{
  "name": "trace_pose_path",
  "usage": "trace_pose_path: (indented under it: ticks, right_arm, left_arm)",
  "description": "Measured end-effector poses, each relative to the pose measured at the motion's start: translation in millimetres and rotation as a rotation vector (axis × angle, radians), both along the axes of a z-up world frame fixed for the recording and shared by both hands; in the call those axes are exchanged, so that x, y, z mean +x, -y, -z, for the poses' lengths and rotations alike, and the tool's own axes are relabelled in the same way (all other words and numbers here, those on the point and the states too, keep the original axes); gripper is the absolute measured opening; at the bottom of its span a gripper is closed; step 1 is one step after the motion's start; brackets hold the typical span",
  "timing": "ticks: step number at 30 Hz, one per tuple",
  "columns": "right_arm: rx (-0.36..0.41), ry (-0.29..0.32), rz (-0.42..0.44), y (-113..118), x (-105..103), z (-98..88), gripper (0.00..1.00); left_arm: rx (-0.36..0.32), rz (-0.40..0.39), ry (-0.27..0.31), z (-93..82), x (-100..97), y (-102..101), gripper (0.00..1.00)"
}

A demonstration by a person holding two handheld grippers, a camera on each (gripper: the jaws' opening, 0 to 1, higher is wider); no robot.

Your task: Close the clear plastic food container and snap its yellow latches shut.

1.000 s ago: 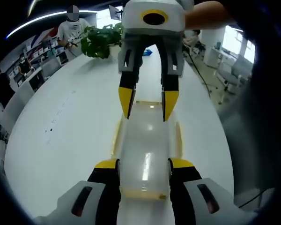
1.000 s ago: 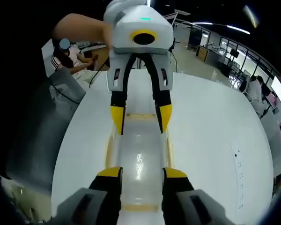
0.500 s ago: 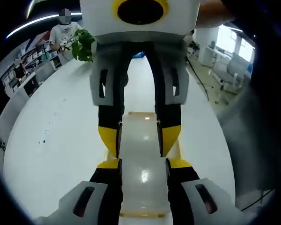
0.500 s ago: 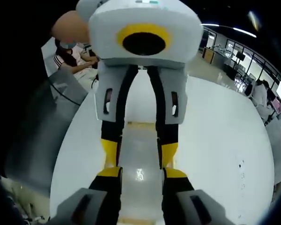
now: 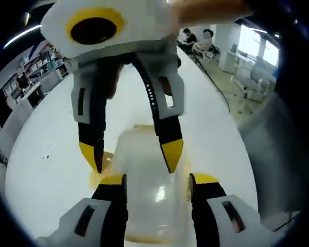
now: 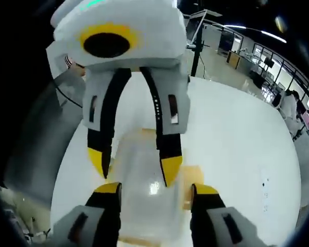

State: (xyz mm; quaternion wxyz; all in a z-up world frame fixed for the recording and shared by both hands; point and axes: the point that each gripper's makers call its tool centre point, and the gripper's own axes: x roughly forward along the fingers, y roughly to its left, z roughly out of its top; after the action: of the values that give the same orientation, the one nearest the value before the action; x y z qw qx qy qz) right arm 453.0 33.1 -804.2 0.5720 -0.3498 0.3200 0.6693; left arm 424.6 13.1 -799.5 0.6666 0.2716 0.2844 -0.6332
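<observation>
- The left hand-held gripper (image 5: pixel 157 181) has black jaws with yellow tips, and grey shells at their base with a dark slot in each.
- The right hand-held gripper (image 6: pixel 155 189) is made the same: black jaws, yellow tips, grey shells, with a white housing above its grey jaw covers.

a white table (image 5: pixel 46 154) is seen across the middle of the left gripper view, with small dark specks near its left edge. shelving (image 5: pixel 33 64) is lined up at the upper left, and seated people (image 5: pixel 195 38) are seen at the upper right beside bright windows (image 5: pixel 255 43). in the right gripper view the white table (image 6: pixel 237 139) is spread to the right, ceiling strip lights (image 6: pixel 247 30) are seen at the upper right, and a person (image 6: pixel 288 105) is placed at the right edge.
</observation>
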Motion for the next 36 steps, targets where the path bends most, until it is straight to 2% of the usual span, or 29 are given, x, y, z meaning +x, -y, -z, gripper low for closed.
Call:
trace_pose_path:
  ticks: [3, 4, 5, 6, 8, 9, 10, 12, 13, 17, 26, 30, 31, 33, 36]
  right_arm:
    - [-0.023, -0.028, -0.004, 1.2, 1.7, 5.1, 0.54]
    - [-0.025, -0.027, -0.006, 1.2, 2.4, 5.7, 0.54]
    - [-0.039, -0.035, -0.01, 2.6, 2.9, 7.7, 0.54]
    - [-0.043, -0.043, -0.009, 2.7, 3.1, 8.7, 0.55]
    - [-0.053, -0.042, -0.012, 2.6, 5.5, 10.0, 0.55]
    - [-0.057, -0.045, -0.013, 2.5, 5.8, 10.5, 0.55]
    - [-0.065, -0.048, -0.018, 2.6, 6.1, 11.5, 0.54]
    - [-0.071, -0.071, -0.019, 2.0, 4.4, 12.7, 0.54]
    - [-0.074, -0.08, -0.022, 2.2, 4.1, 13.3, 0.53]
    - [-0.084, -0.135, -0.002, 4.0, 4.1, 15.0, 0.53]
    - [-0.124, -0.157, -0.02, 3.8, 3.2, 17.3, 0.5]
    - [-0.14, -0.171, -0.012, 3.7, 2.5, 18.2, 0.49]
    - [-0.146, -0.178, -0.015, 4.1, 1.8, 18.2, 0.49]
    - [-0.165, -0.188, -0.021, 3.4, 1.9, 18.9, 0.49]
    - [-0.178, -0.209, -0.024, 3.5, 1.3, 20.3, 0.47]
  left_arm:
    - [0.008, 0.006, 0.045, -0.2, -6.7, 2.2, 0.5]
    - [0.026, 0.014, 0.078, 1.5, -6.6, 0.9, 0.5]
    - [0.079, 0.032, 0.146, 5.6, -4.8, -3.7, 0.5]
    - [0.096, 0.049, 0.19, 6.6, -4.6, -4.2, 0.49]
    - [0.099, 0.044, 0.192, 10.9, -11.0, -2.3, 0.47]
    - [0.125, 0.049, 0.24, 12.8, -8.2, -4.8, 0.46]
    - [0.134, 0.051, 0.264, 13.7, -7.7, -5.0, 0.44]
    - [0.13, 0.047, 0.263, 17.7, -11.8, -2.4, 0.43]
    - [0.136, 0.042, 0.286, 18.6, -10.2, -2.9, 0.43]
    - [0.115, 0.018, 0.294, 16.6, -9.9, -0.8, 0.41]
    - [0.111, -0.008, 0.308, 17.5, -10.8, 0.3, 0.35]
    - [0.105, -0.015, 0.346, 20.2, -10.0, 1.2, 0.33]
    - [0.078, -0.012, 0.361, 16.2, -9.8, 6.9, 0.33]
    - [0.087, -0.021, 0.337, 17.6, -9.9, 2.8, 0.32]
    - [0.089, -0.011, 0.339, 19.2, -9.6, 1.5, 0.32]
